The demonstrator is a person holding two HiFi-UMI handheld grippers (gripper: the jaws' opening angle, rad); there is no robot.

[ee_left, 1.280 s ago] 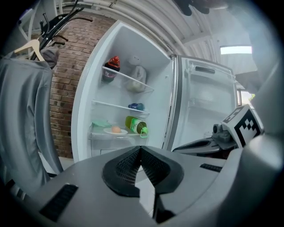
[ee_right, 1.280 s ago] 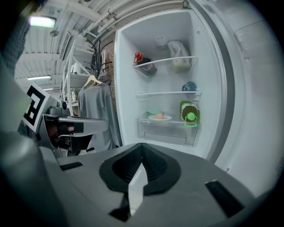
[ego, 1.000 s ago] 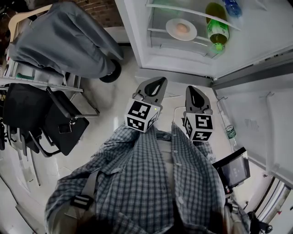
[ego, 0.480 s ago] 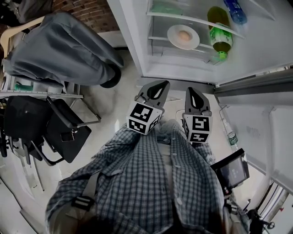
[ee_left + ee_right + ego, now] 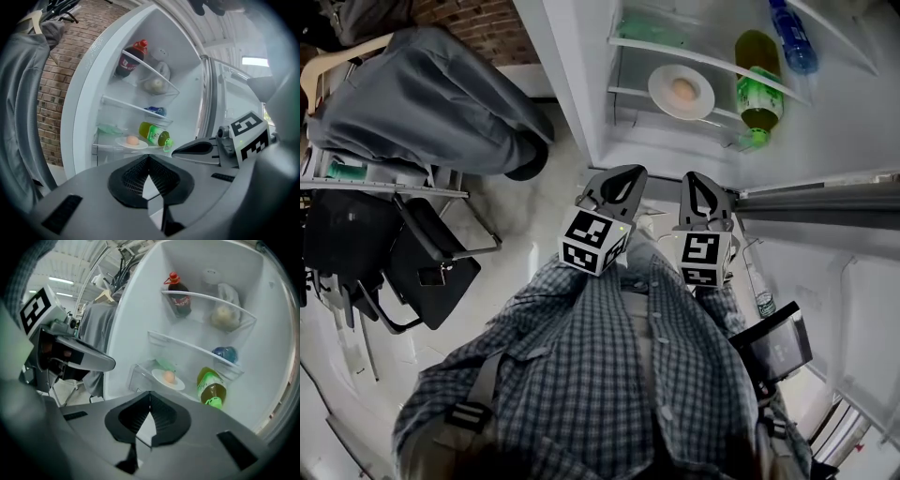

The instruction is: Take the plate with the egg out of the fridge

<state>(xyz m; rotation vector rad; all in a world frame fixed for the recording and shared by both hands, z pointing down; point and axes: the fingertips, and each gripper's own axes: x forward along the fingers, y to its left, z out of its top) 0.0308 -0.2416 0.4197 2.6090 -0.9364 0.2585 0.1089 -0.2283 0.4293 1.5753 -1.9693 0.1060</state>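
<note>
Left claw [image 5: 622, 172] and right claw [image 5: 695, 181] are both shut and empty, side by side, aimed into the open fridge [image 5: 581, 103], probably staging a reach: plate [image 5: 661, 90] with egg [image 5: 682, 90] sits well ahead on a shelf, beside the green bottle [image 5: 757, 84].

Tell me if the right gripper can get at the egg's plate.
Probably yes: the fridge stands open and nothing lies between the right gripper and the plate, though its jaws are shut.

Plate [image 5: 662, 94] glossy, smooth; brick wall [image 5: 54, 93] rough; shirt [image 5: 581, 375] matt cloth.
</note>
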